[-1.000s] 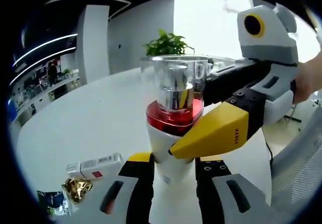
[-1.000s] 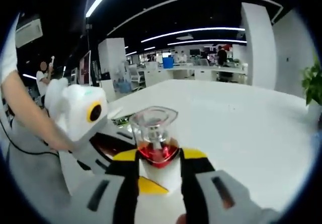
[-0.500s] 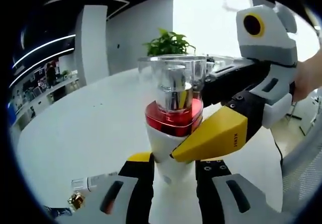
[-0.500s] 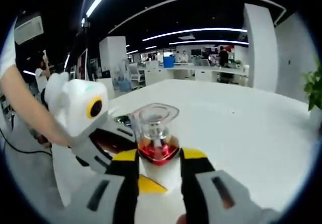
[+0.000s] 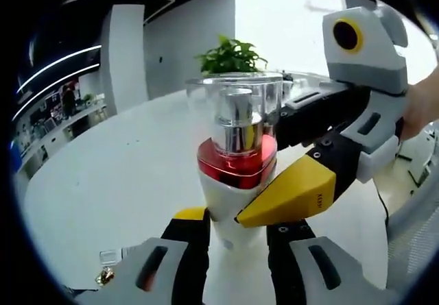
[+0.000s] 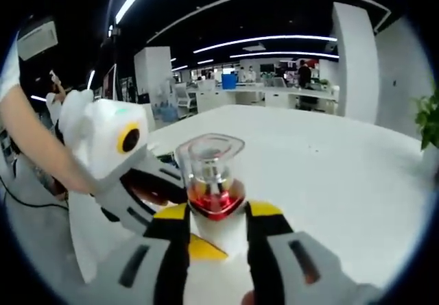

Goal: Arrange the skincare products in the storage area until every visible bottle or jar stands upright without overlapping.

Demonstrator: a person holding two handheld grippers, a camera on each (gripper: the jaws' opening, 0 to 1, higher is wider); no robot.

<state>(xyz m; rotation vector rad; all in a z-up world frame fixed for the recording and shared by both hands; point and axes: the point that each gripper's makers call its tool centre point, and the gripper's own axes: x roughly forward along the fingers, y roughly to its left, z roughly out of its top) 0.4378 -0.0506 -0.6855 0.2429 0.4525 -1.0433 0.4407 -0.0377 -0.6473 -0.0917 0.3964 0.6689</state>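
Holding the bottle (image 5: 236, 171) upright above the table (image 5: 116, 181), left gripper (image 5: 236, 231) and right gripper (image 6: 216, 226) both clamped on its white base; next, lowering it gently.

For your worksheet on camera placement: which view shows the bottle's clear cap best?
The left gripper view: the clear cap is large and near, with the silver pump visible inside. The right gripper view shows it smaller, seen from slightly above.

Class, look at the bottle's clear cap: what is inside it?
Inside the clear cap stands a silver pump nozzle above the red collar. The nozzle's base is hidden by that collar.
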